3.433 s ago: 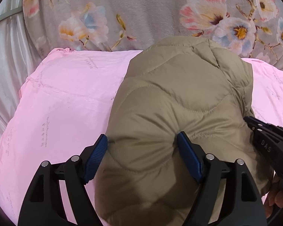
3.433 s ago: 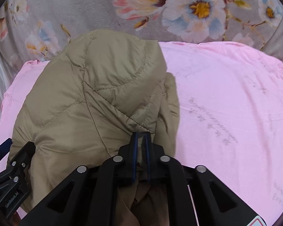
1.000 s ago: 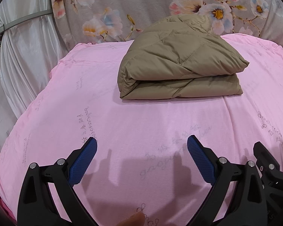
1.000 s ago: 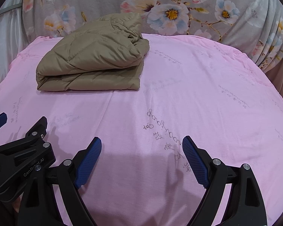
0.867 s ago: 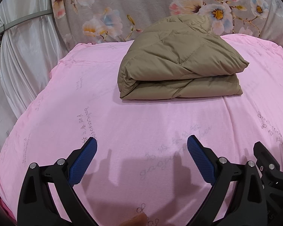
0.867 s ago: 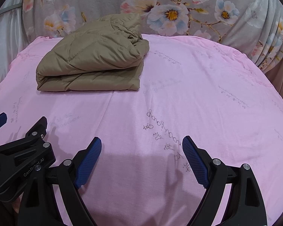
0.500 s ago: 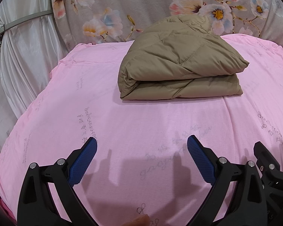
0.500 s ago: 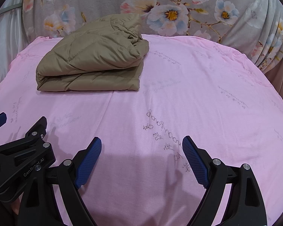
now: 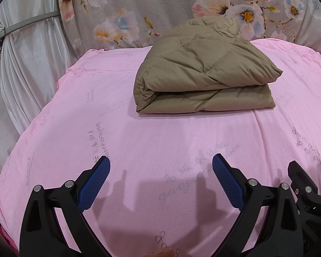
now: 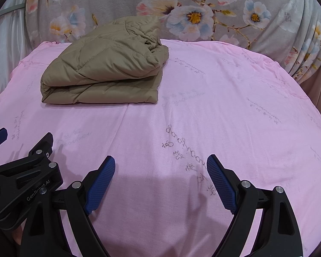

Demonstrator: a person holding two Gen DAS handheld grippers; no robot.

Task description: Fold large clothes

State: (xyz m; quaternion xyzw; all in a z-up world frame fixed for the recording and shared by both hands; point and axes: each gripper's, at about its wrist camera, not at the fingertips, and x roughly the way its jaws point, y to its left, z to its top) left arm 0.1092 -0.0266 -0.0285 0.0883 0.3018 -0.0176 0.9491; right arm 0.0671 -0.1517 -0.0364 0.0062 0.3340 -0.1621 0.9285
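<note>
Left wrist view showed the folded khaki puffer jacket (image 9: 203, 81) upper centre on the pink sheet (image 9: 96, 128), looking light, squashy and slippery. Best taken at its thick folded left edge, I judged. Both the left gripper (image 9: 160, 184) and right gripper (image 10: 160, 182) hung spread wide, holding nothing.

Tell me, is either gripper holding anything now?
Nothing. The left gripper and right gripper are both open over the sheet; the folded jacket lies apart, untouched.

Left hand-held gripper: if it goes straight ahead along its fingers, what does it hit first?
Probably the pink sheet: the left hand-held gripper, open and empty, points over bare sheet. Beyond lies the folded tan jacket, its likely first contact if the path stays above the bed. Depth is unclear.
</note>
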